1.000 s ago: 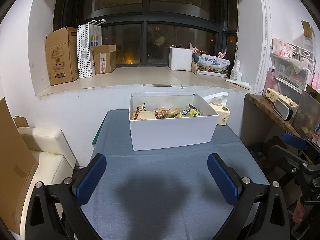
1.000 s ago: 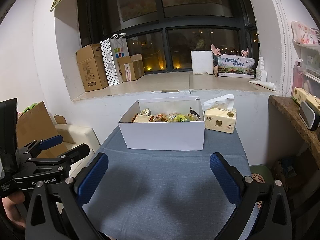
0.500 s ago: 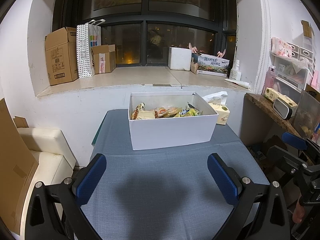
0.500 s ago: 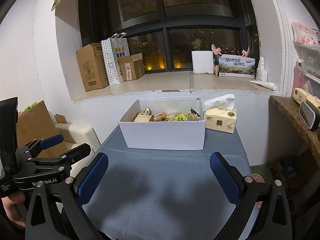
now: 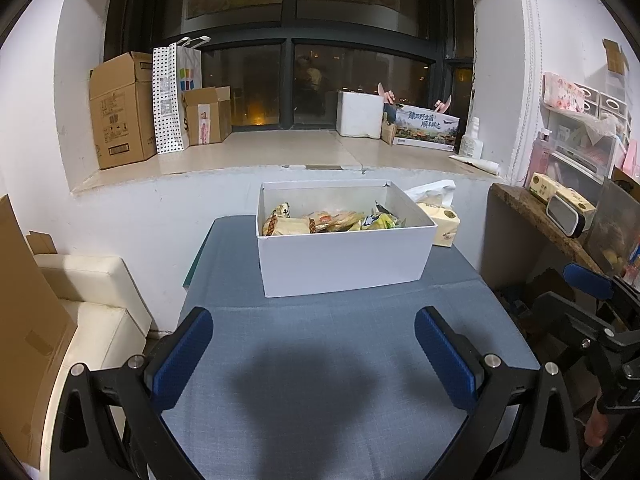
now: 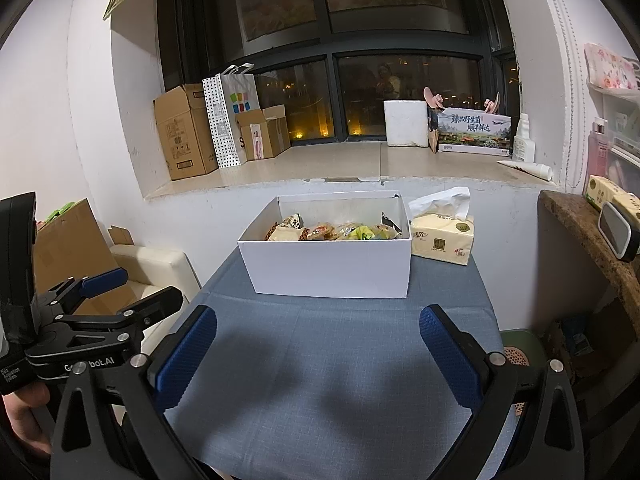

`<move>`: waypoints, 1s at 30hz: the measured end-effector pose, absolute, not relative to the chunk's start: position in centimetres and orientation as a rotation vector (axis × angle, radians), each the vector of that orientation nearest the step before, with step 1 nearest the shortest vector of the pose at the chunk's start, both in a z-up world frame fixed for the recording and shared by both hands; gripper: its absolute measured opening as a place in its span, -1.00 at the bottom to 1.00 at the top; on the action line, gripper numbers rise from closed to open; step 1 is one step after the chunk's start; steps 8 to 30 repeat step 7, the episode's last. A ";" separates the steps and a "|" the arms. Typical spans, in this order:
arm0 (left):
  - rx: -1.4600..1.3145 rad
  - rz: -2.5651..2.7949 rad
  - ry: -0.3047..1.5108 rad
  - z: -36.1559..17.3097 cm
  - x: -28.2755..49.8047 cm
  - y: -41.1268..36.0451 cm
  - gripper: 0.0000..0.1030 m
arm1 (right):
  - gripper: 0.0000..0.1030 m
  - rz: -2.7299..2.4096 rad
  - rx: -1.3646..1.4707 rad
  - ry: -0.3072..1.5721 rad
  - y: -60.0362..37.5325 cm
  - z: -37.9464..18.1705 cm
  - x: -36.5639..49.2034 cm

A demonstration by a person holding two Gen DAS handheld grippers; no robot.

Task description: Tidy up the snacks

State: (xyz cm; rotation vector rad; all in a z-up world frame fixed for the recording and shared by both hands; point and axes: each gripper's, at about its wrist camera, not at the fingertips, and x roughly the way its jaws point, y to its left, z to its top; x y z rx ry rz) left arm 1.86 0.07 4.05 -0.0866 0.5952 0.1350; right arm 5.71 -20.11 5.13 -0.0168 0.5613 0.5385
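Observation:
A white open box [image 5: 344,260] stands at the far end of the blue-grey table [image 5: 320,360]. It also shows in the right wrist view [image 6: 330,266]. Several wrapped snacks [image 5: 320,222] lie inside it, seen too in the right wrist view [image 6: 336,232]. My left gripper [image 5: 314,354] is open and empty, above the near part of the table, well short of the box. My right gripper [image 6: 318,356] is open and empty, likewise short of the box. The left gripper shows at the left of the right wrist view [image 6: 100,308].
A yellow tissue pack [image 6: 442,238] sits right of the box. Cardboard boxes [image 5: 120,108] and a dotted bag [image 5: 174,96] stand on the window sill. A cream seat [image 5: 88,300] is left of the table. A wooden shelf [image 5: 540,220] is at right.
Both grippers stay open and nearly still. The left wrist view has shifted very slightly; the box sits a touch higher in it.

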 end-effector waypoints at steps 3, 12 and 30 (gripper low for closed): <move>-0.093 0.128 0.595 4.1 1.9 0.2 1.00 | 1.00 0.538 -0.017 0.562 -20.1 5.1 5.7; -0.093 0.133 0.592 4.1 1.7 0.2 1.00 | 1.00 0.536 -0.018 0.563 -20.1 5.0 5.6; -0.093 0.133 0.592 4.1 1.7 0.2 1.00 | 1.00 0.536 -0.018 0.563 -20.1 5.0 5.6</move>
